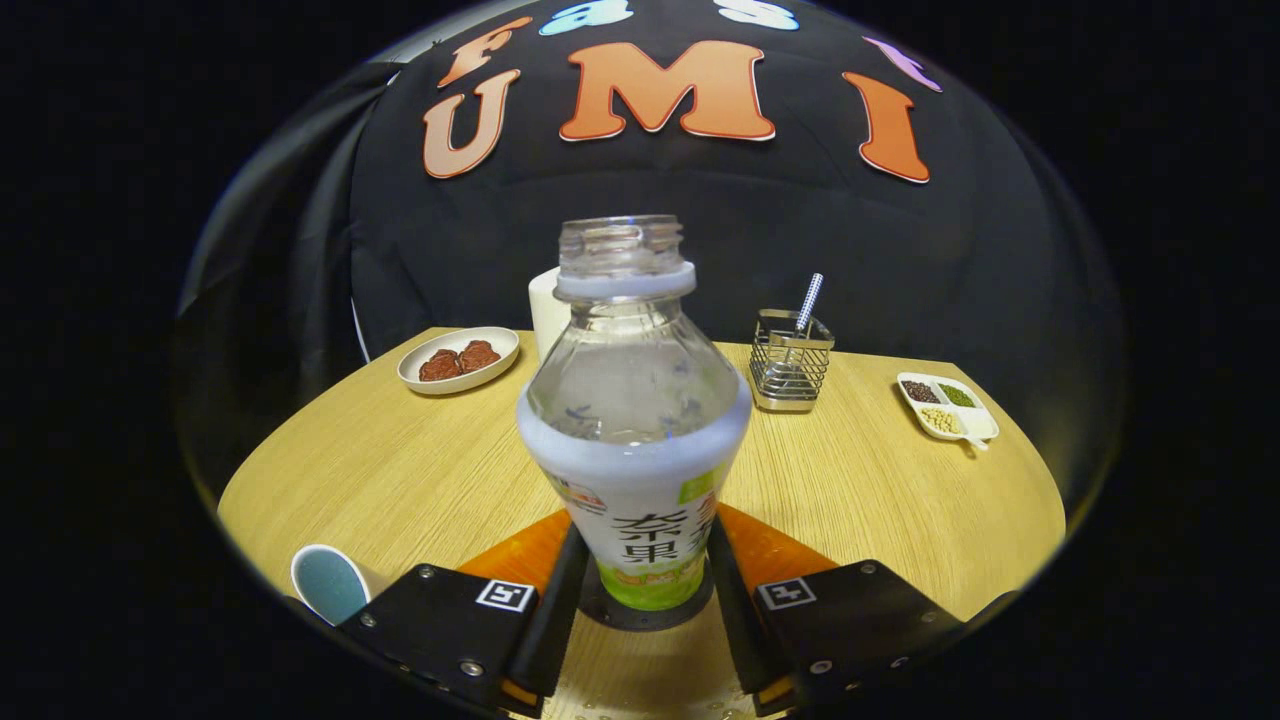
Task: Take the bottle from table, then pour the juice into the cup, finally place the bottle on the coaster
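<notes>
An uncapped bottle [636, 400] with a clear top and a white and green label stands upright between my fingers. Its base rests on a dark round coaster [640, 612] on the wooden table [400, 470]. My gripper [640, 560] is shut on the bottle, with both black fingers [562, 590] pressed against the lower label. A white cup [330, 585] with a bluish inside sits just left of my left finger, near the table's front edge. The clear upper part of the bottle looks empty of juice.
A plate with reddish-brown food [458, 360] lies at the back left, and a white roll [545, 310] stands behind the bottle. A wire basket holding a metal utensil [792, 372] is at the back right. A divided dish of beans [947, 407] sits at the far right.
</notes>
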Action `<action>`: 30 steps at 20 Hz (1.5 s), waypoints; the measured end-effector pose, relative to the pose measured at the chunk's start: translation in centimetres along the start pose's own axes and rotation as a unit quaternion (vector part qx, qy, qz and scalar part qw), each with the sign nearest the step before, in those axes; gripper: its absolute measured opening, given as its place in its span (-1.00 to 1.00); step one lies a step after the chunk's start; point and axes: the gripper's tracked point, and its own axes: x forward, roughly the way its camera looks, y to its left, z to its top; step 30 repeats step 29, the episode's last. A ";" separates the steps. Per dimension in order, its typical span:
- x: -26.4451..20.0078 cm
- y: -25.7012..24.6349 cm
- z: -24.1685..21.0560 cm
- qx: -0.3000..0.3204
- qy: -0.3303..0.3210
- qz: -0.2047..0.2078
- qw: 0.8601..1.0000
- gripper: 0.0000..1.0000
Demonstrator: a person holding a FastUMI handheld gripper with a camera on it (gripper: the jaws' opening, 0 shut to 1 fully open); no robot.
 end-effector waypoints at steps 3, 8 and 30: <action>-0.1 -0.4 -0.1 0.007 0.003 -0.006 1.000 0.45; -2.2 -0.3 0.6 0.021 -0.004 -0.004 1.000 0.95; -30.4 -17.5 5.9 0.060 -0.174 -0.127 0.975 0.94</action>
